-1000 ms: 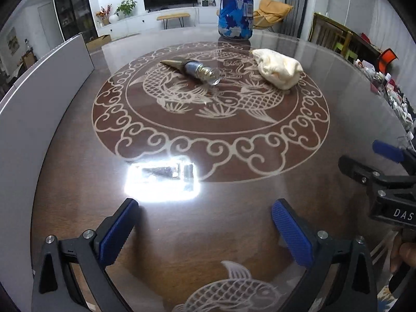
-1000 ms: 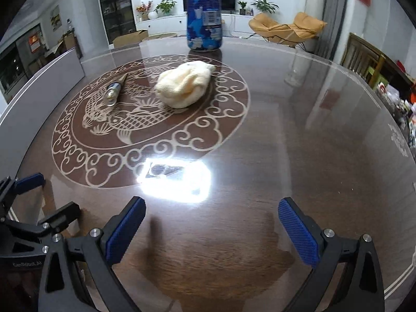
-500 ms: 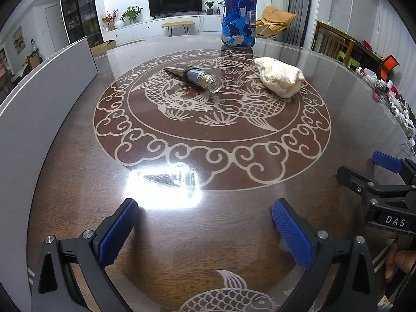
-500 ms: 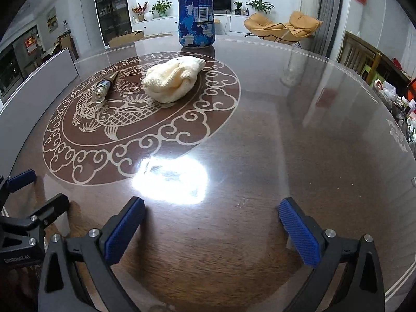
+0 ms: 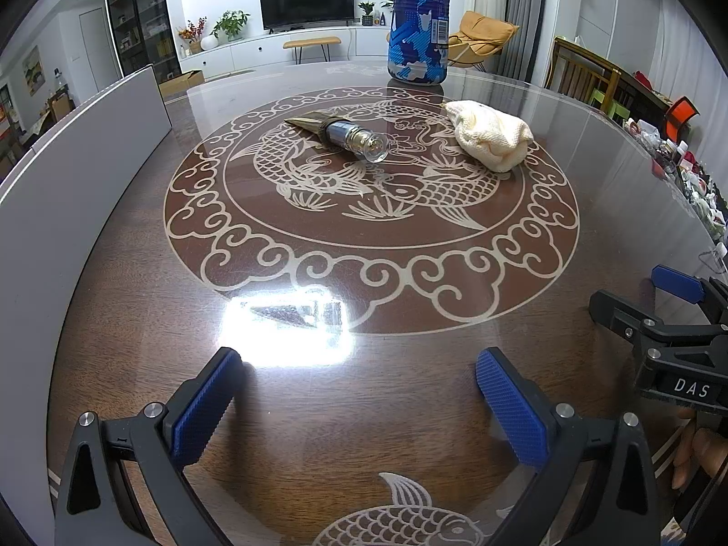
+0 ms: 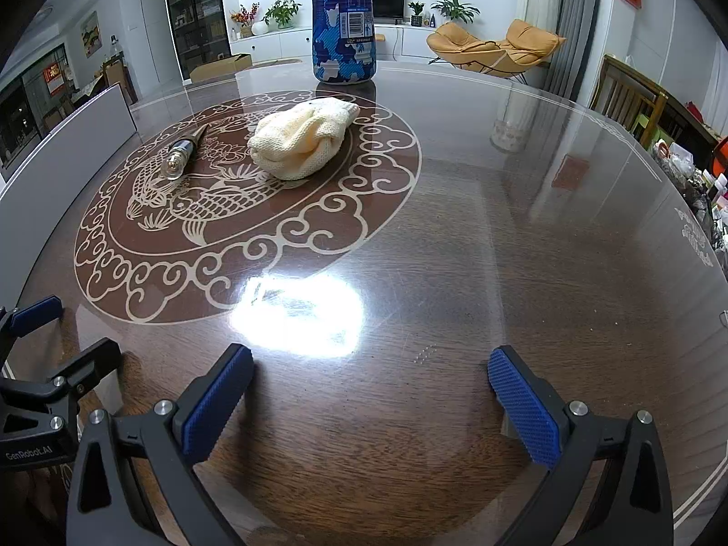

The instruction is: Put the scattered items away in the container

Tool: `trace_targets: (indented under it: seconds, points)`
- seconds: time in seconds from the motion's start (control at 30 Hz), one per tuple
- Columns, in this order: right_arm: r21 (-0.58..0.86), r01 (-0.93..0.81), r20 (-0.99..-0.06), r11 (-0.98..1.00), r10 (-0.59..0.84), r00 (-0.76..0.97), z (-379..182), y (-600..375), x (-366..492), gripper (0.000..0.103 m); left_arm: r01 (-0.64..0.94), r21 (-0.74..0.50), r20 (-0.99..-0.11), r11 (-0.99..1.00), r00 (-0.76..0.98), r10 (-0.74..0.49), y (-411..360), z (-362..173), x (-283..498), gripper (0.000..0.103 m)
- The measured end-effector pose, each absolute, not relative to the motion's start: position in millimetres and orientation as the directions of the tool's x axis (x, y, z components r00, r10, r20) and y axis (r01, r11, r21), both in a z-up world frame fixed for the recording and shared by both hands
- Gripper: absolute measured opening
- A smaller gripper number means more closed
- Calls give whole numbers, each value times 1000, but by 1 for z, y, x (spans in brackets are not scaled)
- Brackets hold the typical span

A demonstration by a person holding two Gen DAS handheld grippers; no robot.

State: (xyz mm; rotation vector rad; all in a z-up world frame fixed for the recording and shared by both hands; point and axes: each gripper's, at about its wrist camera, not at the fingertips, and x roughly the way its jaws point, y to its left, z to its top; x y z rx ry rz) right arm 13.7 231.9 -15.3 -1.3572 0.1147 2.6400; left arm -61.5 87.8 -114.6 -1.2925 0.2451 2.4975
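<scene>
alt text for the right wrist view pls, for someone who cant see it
An open right gripper with blue pads hovers empty over a glossy round wooden table inlaid with a pale fish design. Farther off lie a cream knitted cloth bundle and a small clear glass bottle on its side, before a tall blue patterned canister.

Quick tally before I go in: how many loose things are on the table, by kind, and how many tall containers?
Small glass bottle lying on its side: 1
Cream knitted cloth bundle: 1
Tall blue patterned container, standing upright: 1
Total: 3, of which 2 are loose items lying on the table. Both the left gripper and the right gripper are open and hold nothing.
</scene>
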Motion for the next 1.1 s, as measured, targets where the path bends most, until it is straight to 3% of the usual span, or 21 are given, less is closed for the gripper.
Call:
trace_targets:
  seconds: [0.6,1.1]
  points:
    - [-10,-186,-813,-982,117,-571,-15,232,13,103,-354,0,-819,-935,-537,203,88,-113,-66,103]
    - [-11,-186,-813,-982,117,-571,-15,232,13,103,-353,2,-814,-936,-544,204,122,-112,-137,103]
